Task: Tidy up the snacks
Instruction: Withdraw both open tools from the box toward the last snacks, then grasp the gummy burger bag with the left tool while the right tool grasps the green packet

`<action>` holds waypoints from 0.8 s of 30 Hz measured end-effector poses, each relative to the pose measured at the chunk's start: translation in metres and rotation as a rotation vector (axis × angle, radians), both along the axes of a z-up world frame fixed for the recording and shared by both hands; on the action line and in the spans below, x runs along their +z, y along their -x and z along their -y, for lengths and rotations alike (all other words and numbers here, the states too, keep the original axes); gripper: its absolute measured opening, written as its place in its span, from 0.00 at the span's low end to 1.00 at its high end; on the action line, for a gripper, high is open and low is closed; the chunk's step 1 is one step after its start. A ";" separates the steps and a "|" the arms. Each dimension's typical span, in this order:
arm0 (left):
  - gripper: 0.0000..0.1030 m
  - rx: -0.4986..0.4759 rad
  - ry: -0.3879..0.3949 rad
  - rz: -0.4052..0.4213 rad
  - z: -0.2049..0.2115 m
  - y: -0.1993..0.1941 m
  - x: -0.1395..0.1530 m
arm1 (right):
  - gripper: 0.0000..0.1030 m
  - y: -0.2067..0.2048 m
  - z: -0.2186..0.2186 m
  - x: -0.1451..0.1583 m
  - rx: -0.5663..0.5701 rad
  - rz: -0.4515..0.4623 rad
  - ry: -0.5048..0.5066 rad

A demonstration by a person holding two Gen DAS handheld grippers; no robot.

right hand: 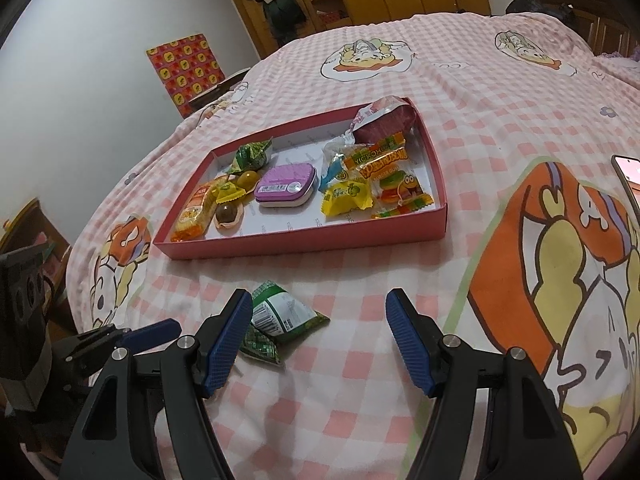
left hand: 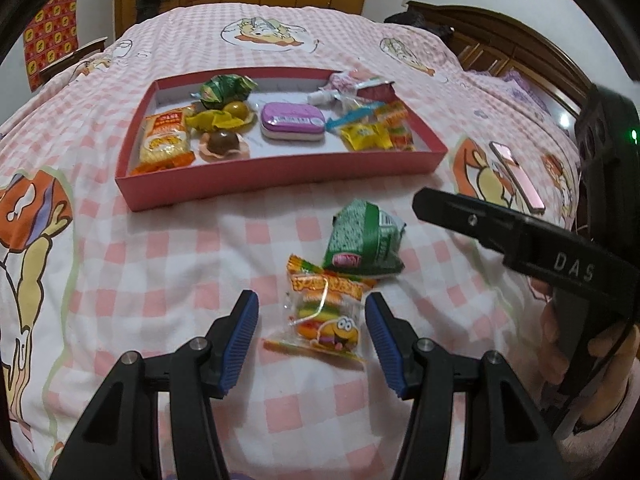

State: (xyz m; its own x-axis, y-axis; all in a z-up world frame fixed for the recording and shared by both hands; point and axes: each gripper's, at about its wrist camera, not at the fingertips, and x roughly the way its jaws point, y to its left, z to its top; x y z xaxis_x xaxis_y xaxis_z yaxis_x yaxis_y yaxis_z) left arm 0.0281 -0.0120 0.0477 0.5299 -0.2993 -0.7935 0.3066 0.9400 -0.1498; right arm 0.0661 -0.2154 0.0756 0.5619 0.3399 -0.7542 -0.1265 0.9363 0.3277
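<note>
In the left wrist view, the left gripper (left hand: 311, 340) is seen over a checked bedspread (left hand: 160, 280), its jaws apart on either side of a clear burger-gummy packet (left hand: 326, 312); the blue pads (left hand: 240, 332) stand just clear of the wrapper, so nothing is grasped. A green packet (left hand: 362, 244) lies just beyond, touching the gummy packet's far end. Farther off, a red tray (left hand: 280, 172) is filled with snacks, a purple tin (left hand: 292, 122) among them. A phone (left hand: 518, 174) lies to the right. In the right wrist view, the right gripper (right hand: 320, 340) is held with jaws wide and empty; the green packet (right hand: 280, 316) lies beside its left pad (right hand: 226, 340). The tray (right hand: 304, 240) sits beyond, and part of the left gripper (right hand: 148, 334) is seen at lower left.
</note>
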 end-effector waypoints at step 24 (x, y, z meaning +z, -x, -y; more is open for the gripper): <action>0.36 0.076 0.011 0.042 -0.023 -0.004 0.002 | 0.69 0.002 -0.004 -0.005 0.010 -0.014 -0.003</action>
